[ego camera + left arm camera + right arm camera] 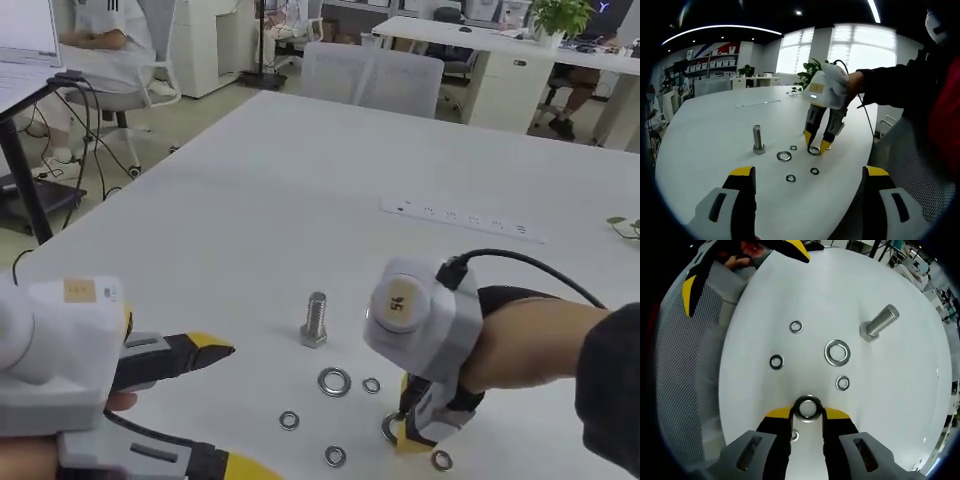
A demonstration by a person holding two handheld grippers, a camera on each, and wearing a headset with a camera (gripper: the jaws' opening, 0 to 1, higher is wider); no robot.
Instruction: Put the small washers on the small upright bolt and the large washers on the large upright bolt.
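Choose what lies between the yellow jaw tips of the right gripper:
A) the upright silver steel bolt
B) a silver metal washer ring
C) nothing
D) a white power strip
B: in the right gripper view a silver metal washer ring lies flat between the yellow tips of the right gripper, while the upright silver bolt stands well apart.
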